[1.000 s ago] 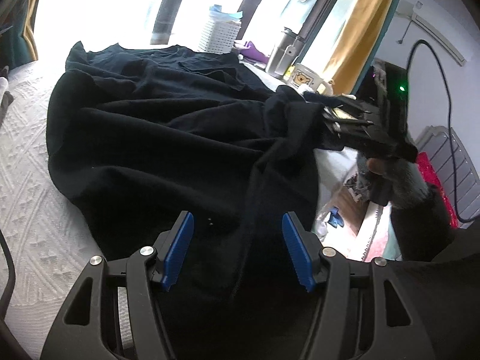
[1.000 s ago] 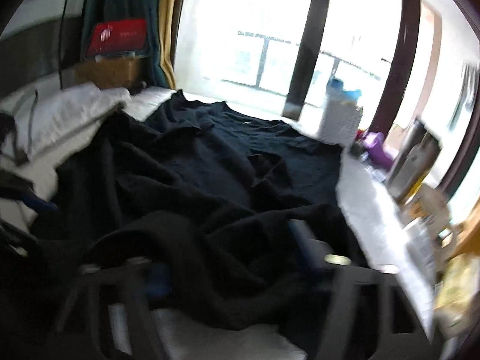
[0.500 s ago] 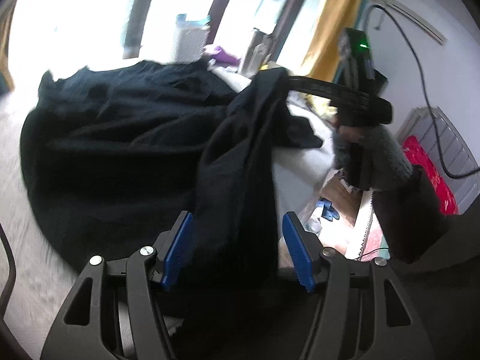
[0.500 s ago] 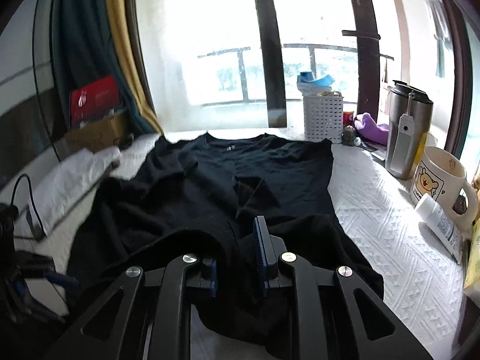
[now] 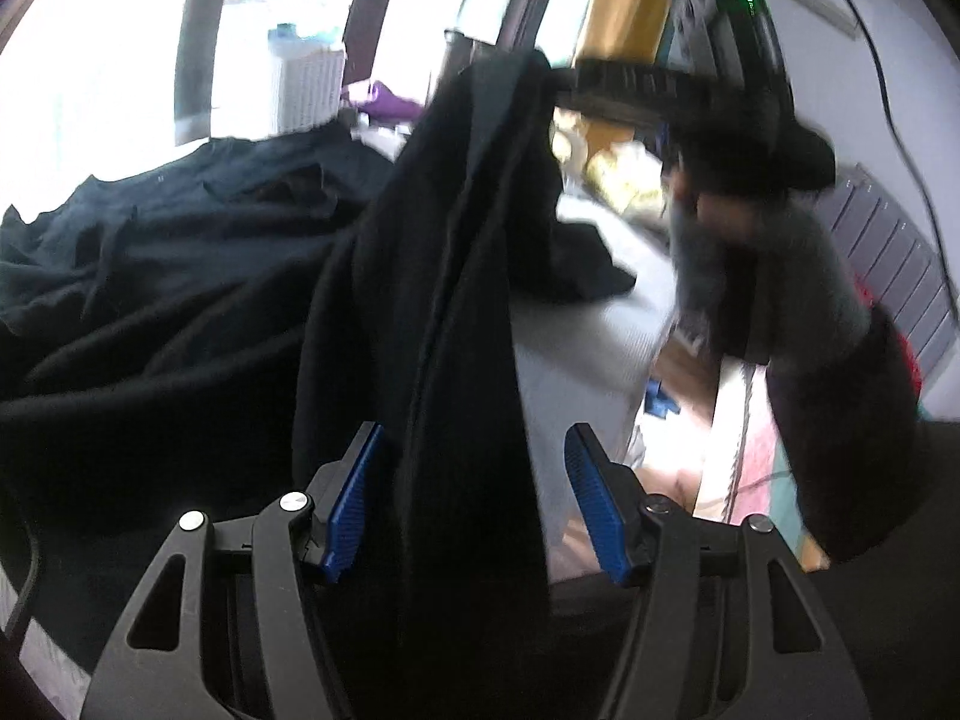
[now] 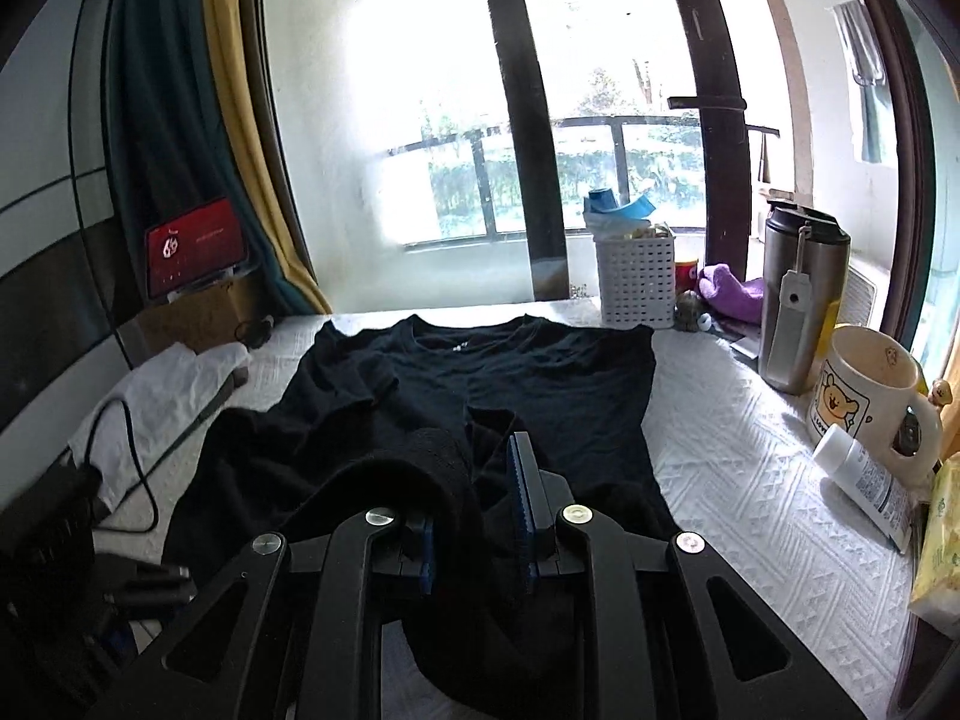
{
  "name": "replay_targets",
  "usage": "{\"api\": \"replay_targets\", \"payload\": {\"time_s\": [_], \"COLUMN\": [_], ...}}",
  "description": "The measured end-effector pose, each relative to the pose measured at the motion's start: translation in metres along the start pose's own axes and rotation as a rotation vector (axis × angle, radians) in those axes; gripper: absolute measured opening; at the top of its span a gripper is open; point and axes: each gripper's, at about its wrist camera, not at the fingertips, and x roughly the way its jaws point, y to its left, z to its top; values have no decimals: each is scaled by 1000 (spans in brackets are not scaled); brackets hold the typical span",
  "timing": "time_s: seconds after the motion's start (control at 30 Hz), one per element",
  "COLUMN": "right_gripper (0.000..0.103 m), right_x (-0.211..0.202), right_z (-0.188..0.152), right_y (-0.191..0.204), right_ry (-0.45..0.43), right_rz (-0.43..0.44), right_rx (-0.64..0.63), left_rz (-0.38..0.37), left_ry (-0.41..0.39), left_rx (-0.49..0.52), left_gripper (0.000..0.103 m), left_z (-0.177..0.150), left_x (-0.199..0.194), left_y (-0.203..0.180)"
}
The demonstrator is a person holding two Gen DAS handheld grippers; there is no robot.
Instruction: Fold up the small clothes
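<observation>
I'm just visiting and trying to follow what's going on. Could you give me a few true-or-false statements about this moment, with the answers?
1. The right gripper is shut on the black shirt. True.
2. The left gripper is clamped on the cloth. False: its jaws are wide open, with the cloth hanging between them.
3. A bear mug stands beside a steel tumbler. True.
4. The white basket lies tipped over. False: it stands upright near the window.

My blue-padded black right gripper [image 6: 474,516], plain black cotton T-shirt [image 6: 480,384], white diamond-quilted bedspread [image 6: 750,456], cream bear-print mug [image 6: 864,396], white lattice basket [image 6: 635,282].
</observation>
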Motion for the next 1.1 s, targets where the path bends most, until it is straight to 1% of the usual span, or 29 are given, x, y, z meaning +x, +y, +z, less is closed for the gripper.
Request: {"api": "replay_targets", "payload": {"time_s": [0.03, 0.07, 0.13, 0.17, 0.2, 0.33, 0.37, 0.47, 0.6, 0.63, 0.67, 0.7, 0.73, 0.77, 0.83, 0.97, 1.03, 1.1], "right_gripper": [21, 21, 21, 21, 21, 21, 21, 21, 21, 24, 36, 45, 62, 77, 88, 88, 88, 88], "right_x": [1, 3, 6, 7, 8, 7, 6, 5, 9, 10, 12, 13, 14, 15, 15, 18, 24, 31], "right_z": [2, 3, 5, 6, 6, 5, 3, -8, -30, -38, -45, -52, -59, -68, -82, -100, -104, -109], "right_y": [-1, 0, 3, 6, 8, 15, 17, 26, 39, 42, 44, 46, 48, 49, 52, 62, 66, 71], "right_ry": [0, 0, 3, 4, 4, 13, 18, 40, 82, 97, 105, 112, 117, 119, 124, 147, 166, 175], "right_rz": [6, 10, 24, 28, 31, 40, 44, 42, -1, -21, -45, -75, -101, -119, -138, -204, -270, -445], "right_rx": [3, 5, -4, -9, -13, -26, -28, -39, -48, -56, -62, -68, -72, -72, -87, -157, -200, -314], "left_rz": [18, 35, 81, 94, 108, 208, 242, 313, 350, 351, 352, 349, 344, 342, 339, 321, 325, 326], "left_ry": [10, 13, 23, 15, 0, -77, -109, -175, -223, -231, -242, -250, -255, -261, -267, -282, -288, -293], "left_rx": [10, 19, 21, -1, -15, -27, -31, -43, -43, -43, -46, -50, -55, -62, -78, -104, -98, -95], "left_gripper": [55, 33, 10, 7, 7, 6, 6, 6, 6, 6, 6, 6, 6, 6, 6, 6, 6, 6], "left_z": [-4, -9, -15, -18, -19, -18, -17, -12, -4, -3, -3, -2, -2, -2, -1, 1, 1, 1], "left_x": [-1, -2, -6, -15, -24, -71, -89, -120, -136, -138, -141, -139, -139, -140, -144, -152, -155, -158], "left_y": [-1, -2, 1, 7, 10, 21, 24, 33, 36, 35, 36, 33, 34, 35, 39, 44, 42, 41]}}
